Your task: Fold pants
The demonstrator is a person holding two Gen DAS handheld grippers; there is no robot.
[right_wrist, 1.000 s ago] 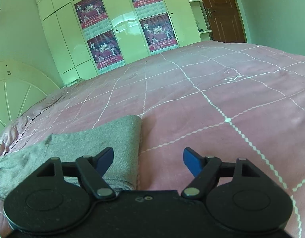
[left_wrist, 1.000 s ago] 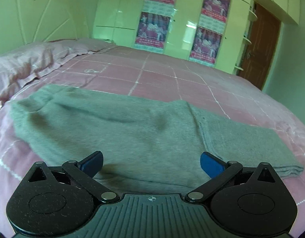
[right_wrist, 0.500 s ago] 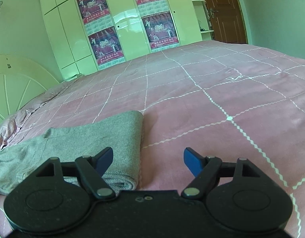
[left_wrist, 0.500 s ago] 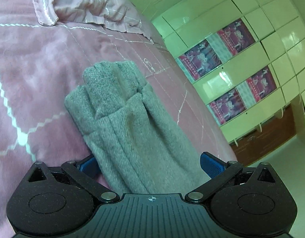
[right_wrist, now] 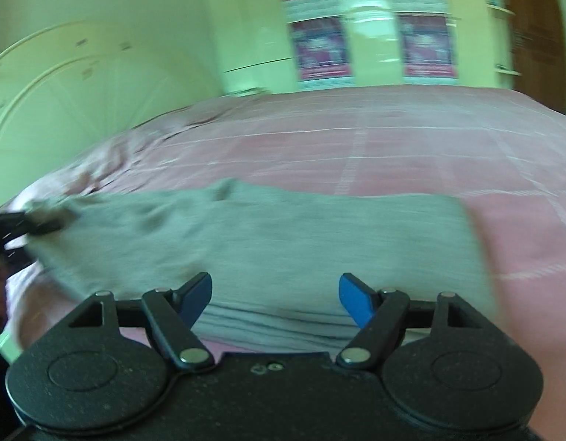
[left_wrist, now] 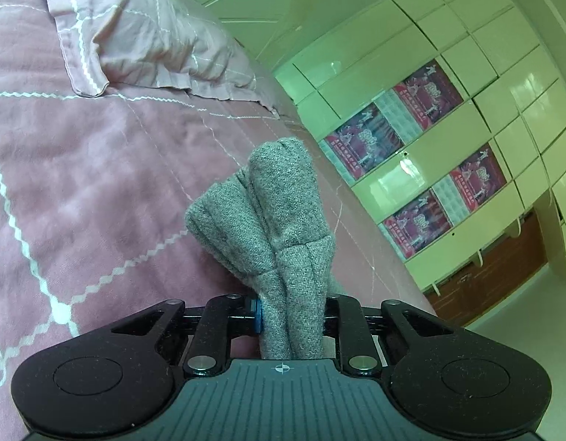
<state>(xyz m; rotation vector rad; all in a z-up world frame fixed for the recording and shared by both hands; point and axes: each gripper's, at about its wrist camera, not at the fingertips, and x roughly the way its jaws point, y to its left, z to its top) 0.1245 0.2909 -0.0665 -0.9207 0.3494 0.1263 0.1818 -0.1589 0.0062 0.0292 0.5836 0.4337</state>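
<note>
Grey pants (right_wrist: 268,235) lie stretched across the pink bedspread in the blurred right wrist view. My left gripper (left_wrist: 292,314) is shut on a bunched end of the pants (left_wrist: 279,220), which sticks up between its fingers. That gripper also shows at the far left of the right wrist view (right_wrist: 10,226), at the pants' left end. My right gripper (right_wrist: 275,294) is open and empty, with its blue pads just above the near edge of the pants around the middle.
A pink quilted bedspread (left_wrist: 80,183) covers the bed. A pink pillow (left_wrist: 143,40) lies at the head by a pale headboard (right_wrist: 62,103). Glossy cupboards with posters (left_wrist: 422,154) line the far wall, next to a brown door (right_wrist: 533,33).
My left gripper has closed on the end of the pants and bunched it. My right gripper has swung left from the pants' right end to their middle, staying open.
</note>
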